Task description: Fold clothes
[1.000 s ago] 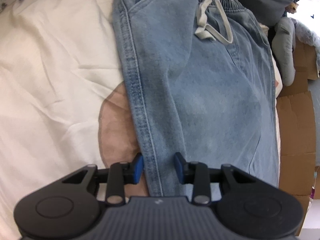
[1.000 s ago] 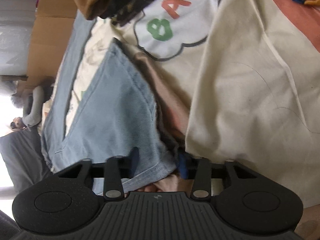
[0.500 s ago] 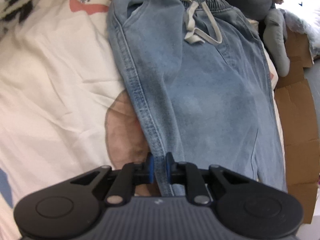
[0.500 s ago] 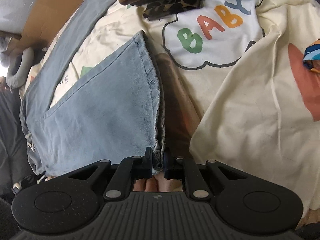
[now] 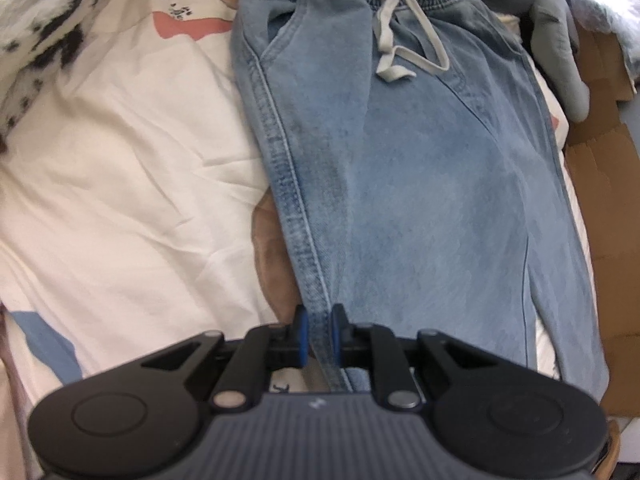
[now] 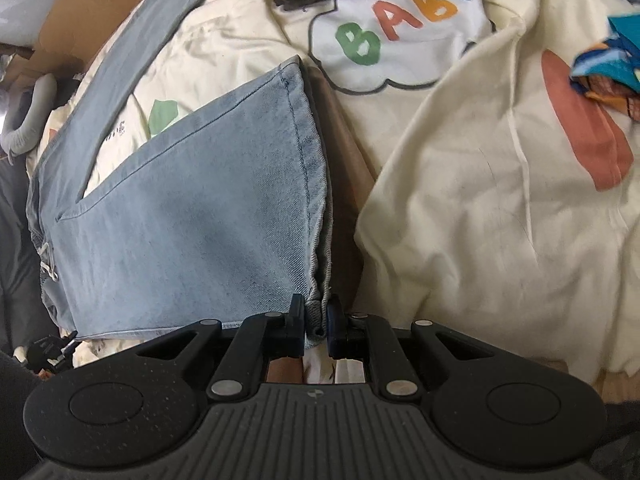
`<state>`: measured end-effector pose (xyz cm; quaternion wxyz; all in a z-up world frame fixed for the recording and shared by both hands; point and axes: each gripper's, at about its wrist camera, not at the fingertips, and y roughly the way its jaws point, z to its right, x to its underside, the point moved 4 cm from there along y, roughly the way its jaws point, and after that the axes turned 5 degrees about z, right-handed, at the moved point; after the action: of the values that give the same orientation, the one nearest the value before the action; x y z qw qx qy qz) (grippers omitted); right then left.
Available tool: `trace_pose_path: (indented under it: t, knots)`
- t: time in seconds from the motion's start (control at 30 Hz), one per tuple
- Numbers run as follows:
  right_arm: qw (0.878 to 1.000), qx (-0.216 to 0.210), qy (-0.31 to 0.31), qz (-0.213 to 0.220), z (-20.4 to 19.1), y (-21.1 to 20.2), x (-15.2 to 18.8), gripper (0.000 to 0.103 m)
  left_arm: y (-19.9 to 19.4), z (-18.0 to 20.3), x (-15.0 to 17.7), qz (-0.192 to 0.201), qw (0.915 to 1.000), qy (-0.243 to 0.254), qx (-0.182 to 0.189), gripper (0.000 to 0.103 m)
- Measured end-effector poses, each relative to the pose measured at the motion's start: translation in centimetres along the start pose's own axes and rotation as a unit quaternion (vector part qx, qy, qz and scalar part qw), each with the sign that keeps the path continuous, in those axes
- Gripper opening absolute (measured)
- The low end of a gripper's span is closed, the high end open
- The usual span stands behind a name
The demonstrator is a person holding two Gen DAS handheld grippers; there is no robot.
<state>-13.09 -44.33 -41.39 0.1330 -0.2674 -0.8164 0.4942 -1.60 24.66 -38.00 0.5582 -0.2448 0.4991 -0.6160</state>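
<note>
Colours I see from both wrists

My jeans (image 5: 420, 184) are faded light blue, drawstring (image 5: 394, 52) off-white; the bedsheet (image 6: 480, 184) is cream with multicoloured "BABY" lettering (image 6: 400, 16).

Cream printed bedsheet (image 5: 120, 184); cardboard (image 5: 600, 208) alongside.

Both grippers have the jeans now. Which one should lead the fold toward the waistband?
Right, probably. The right gripper pinches the jeans at the hem corner, the free end; the left gripper holds the side seam mid-leg.

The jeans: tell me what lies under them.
The jeans lie on a cream printed bedcover, with a brown patch showing beside the side seam. Whatever print or item sits directly beneath the denim is covered.
</note>
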Motion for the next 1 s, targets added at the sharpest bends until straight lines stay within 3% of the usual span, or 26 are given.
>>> trace_pose_path:
  t: [0.23,0.4,0.8,0.87,1.0]
  knots:
    - [0.999,0.023,0.001,-0.022,0.1,-0.2,1.5,0.008,0.1,0.0,-0.7,-0.02,0.9995,0.024,0.002,0.012]
    - [0.999,0.04,-0.011,-0.027,0.1,1.0,1.5,0.008,1.6,-0.7,-1.9,-0.037,0.9985,-0.004,0.041,0.015]
    - [0.999,0.044,-0.001,-0.005,0.3,0.4,-0.1,0.02,3.5,-3.2,-7.6,0.041,0.9971,-0.055,0.032,0.022]
    - [0.999,0.045,-0.002,0.002,0.3,0.1,-0.6,0.026,3.9,-3.5,-8.4,0.05,0.9962,-0.063,0.033,0.022]
    - [0.999,0.045,-0.01,0.007,0.0,-0.1,-1.2,0.027,5.0,-3.8,-9.4,0.053,0.9954,-0.07,0.039,0.023]
